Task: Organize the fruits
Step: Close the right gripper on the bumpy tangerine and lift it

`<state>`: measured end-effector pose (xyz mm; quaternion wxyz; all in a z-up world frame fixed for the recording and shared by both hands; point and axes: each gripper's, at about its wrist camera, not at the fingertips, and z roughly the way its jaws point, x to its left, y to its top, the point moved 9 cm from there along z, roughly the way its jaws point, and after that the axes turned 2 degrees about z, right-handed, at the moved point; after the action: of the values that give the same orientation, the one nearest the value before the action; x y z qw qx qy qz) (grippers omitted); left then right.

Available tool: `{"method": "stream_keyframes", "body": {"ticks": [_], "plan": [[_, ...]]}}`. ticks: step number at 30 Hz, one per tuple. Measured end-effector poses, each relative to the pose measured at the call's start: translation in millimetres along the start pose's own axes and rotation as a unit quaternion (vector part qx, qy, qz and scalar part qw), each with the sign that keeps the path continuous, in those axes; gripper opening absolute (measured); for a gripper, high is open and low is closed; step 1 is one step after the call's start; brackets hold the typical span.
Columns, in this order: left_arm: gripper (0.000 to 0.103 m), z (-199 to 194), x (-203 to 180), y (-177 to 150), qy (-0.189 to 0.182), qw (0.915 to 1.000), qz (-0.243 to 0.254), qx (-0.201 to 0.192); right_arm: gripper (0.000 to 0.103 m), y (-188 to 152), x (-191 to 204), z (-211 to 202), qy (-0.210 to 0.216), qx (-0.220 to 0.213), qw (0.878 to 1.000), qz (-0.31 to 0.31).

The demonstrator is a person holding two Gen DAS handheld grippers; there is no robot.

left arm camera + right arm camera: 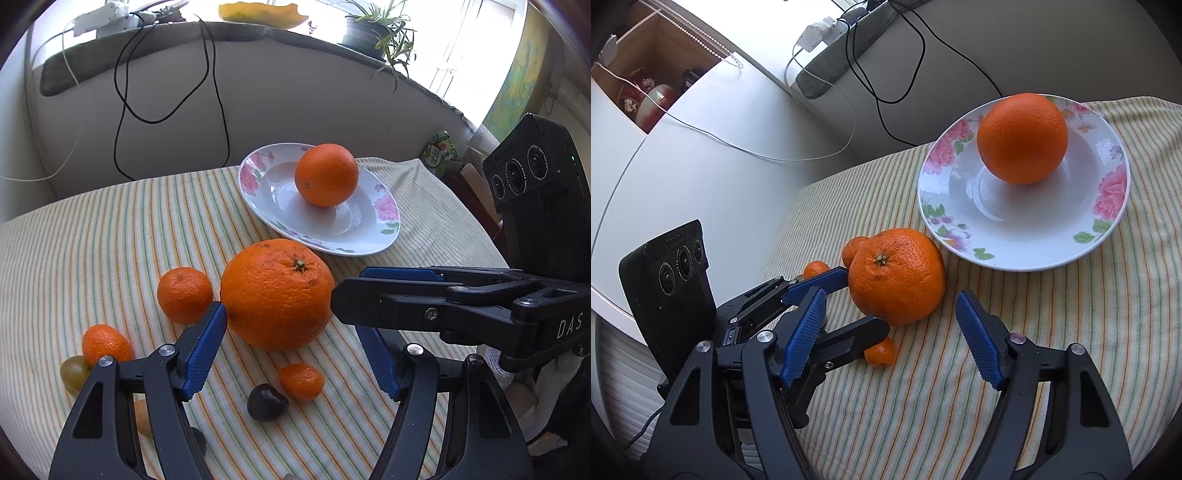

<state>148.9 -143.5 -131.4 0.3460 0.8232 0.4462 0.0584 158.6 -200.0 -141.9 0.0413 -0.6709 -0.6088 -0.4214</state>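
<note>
A large bumpy orange (277, 293) lies on the striped cloth; it also shows in the right wrist view (897, 275). My left gripper (291, 317) is open with its fingers on either side of this orange, close to it; it shows in the right wrist view (857, 299). My right gripper (892, 306) is open and empty, just right of the orange; it shows in the left wrist view (345, 290). A smooth orange (326, 175) sits in a white flowered plate (369, 229), also in the right wrist view (1022, 137).
Small mandarins (184, 294) (106, 343) (301, 381), a dark cherry (266, 402) and a green grape (75, 373) lie on the cloth near me. Black cables (166, 92) hang on the wall behind. The table edge (476, 221) is at the right.
</note>
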Motion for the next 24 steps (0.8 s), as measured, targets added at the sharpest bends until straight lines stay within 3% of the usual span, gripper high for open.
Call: {"method": "stream_keyframes", "body": {"ticks": [22,24], "plan": [[0.071,12,7,-2,0.006,0.9999,0.005,0.012,0.074,0,-11,31,0.008,0.026,0.999,0.027],[0.072,13,10,-3,0.009,0.9999,0.001,0.014,0.071,1,-13,32,0.003,0.026,0.999,0.027]]}}
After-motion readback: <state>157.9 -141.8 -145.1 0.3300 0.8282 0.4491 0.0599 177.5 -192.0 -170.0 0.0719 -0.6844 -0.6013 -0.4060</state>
